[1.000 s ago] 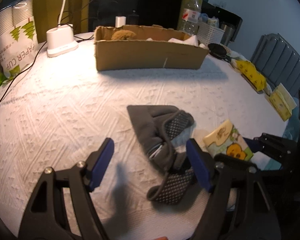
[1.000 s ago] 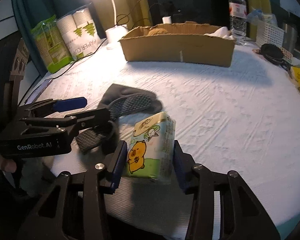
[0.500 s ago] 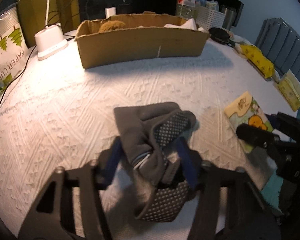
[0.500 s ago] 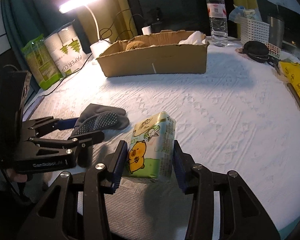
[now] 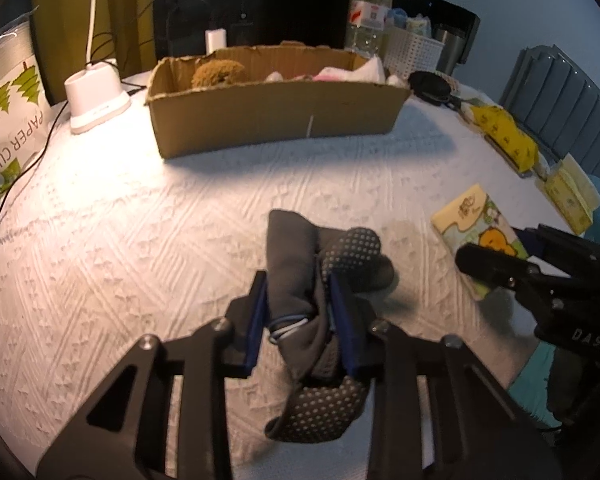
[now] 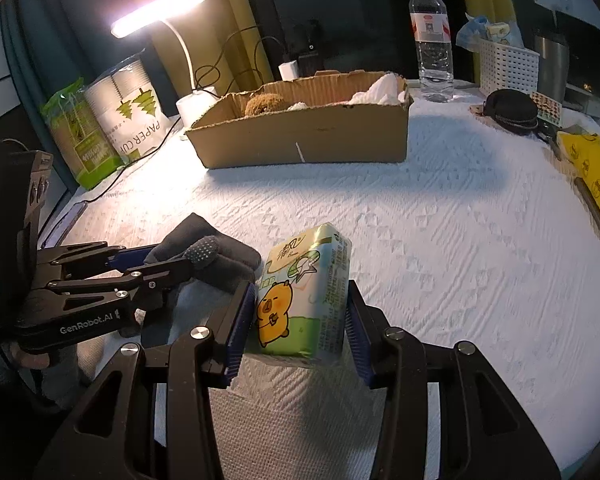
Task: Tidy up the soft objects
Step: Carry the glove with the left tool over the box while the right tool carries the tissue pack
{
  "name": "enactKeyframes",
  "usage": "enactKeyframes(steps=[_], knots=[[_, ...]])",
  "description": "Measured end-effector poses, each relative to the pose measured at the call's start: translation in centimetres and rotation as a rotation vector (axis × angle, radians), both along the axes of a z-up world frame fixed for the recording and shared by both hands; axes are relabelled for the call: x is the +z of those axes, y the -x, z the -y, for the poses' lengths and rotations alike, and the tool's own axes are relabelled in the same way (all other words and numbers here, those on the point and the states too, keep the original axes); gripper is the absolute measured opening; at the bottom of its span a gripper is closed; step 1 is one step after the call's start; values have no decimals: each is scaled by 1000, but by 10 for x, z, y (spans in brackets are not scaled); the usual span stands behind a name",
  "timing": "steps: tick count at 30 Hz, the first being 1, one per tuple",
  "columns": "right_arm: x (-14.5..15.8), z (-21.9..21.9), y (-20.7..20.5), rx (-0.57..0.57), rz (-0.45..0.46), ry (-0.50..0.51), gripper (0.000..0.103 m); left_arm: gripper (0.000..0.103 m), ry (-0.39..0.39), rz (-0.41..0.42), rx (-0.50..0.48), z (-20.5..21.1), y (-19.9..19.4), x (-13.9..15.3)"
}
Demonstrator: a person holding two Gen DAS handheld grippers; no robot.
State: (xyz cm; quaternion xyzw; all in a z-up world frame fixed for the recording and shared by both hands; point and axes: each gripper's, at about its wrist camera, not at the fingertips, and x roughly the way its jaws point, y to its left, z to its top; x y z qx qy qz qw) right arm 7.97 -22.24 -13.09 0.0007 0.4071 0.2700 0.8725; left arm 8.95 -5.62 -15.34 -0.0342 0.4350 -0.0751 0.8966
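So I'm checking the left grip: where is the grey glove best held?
Across its bunched middle, from the near side. The grey glove lies crumpled there, thick enough for both pads. The left gripper is closing there with fabric between its jaws.

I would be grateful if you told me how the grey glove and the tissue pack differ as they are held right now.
The grey glove is limp, dark cloth drooping below the left hand-held gripper, whose jaws are closing on it; the tissue pack is a firm, bright printed block, upright in the right hand-held gripper. Both are pinched between blue pads, short of the cardboard box.
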Motion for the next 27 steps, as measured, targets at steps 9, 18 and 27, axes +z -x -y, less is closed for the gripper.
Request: enactKeyframes(steps=[9,18,27], knots=[[13,-3,-8,1,29,2,47,28,14,43,-2,-4,-3,18],[21,-2,-16,-10,44,-1,47,26,37,80,5,-11,-9,33],[27,0,-27,-22,61,9,47,26,54,138,11,-21,-18,56]])
